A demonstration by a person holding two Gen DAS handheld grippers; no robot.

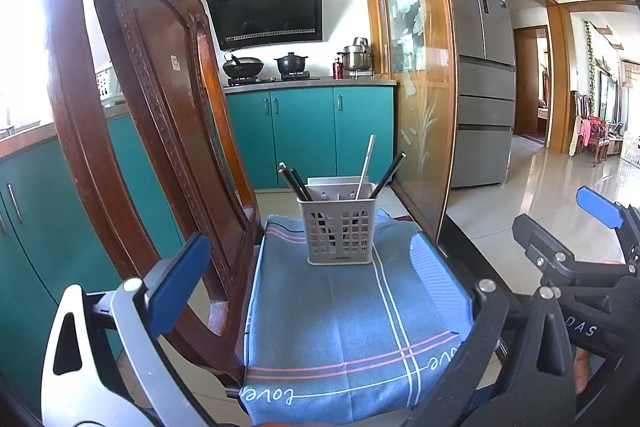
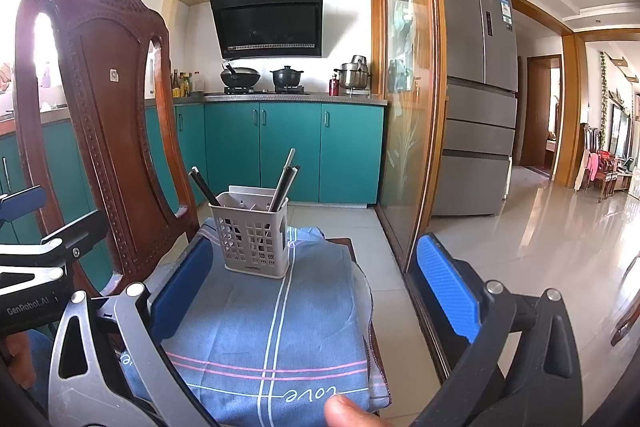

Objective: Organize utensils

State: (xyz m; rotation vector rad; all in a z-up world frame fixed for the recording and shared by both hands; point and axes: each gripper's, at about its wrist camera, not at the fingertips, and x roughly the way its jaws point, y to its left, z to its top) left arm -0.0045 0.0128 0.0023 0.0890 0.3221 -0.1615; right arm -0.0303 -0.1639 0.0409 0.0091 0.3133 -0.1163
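A grey slotted utensil holder stands upright on a blue cloth spread over a wooden chair seat. Dark chopsticks and a pale utensil lean out of its top. In the right wrist view the holder stands at the far part of the cloth with chopsticks in it. My left gripper is open and empty, short of the holder. My right gripper is open and empty, near the cloth's front; it also shows at the right of the left wrist view.
The carved wooden chair back rises close on the left. A glass sliding door with a wooden frame stands right of the chair. Teal kitchen cabinets and a stove lie behind. A tiled floor and fridge are to the right.
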